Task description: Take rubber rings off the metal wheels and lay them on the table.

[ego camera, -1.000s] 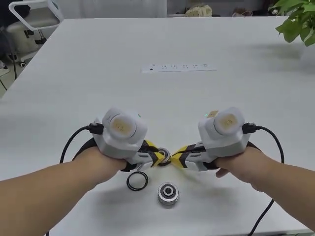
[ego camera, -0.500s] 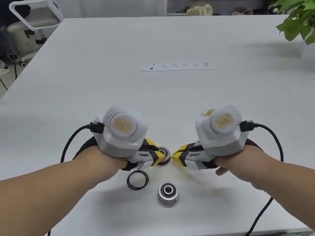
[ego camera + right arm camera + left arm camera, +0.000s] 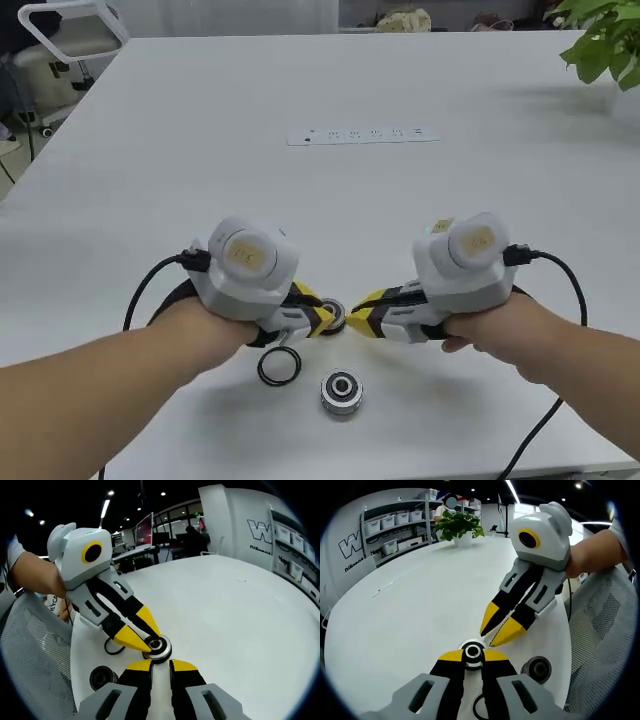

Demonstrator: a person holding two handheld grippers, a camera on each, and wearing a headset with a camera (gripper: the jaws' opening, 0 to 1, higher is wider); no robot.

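A white power strip (image 3: 362,135) lies flat, well ahead. A leafy green plant (image 3: 600,45) stands far off to the right in a white pot (image 3: 464,541). Shelves (image 3: 395,527) of white bins (image 3: 400,516) stand near it; a grey mesh chair (image 3: 602,630) sits close by

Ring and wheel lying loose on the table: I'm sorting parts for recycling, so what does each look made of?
Ring: thin, matt black, no glint, so probably rubber. Wheel: bright silvery rim with highlights, likely polished metal; its dark inner band could be rubber or shadow, hard to tell.
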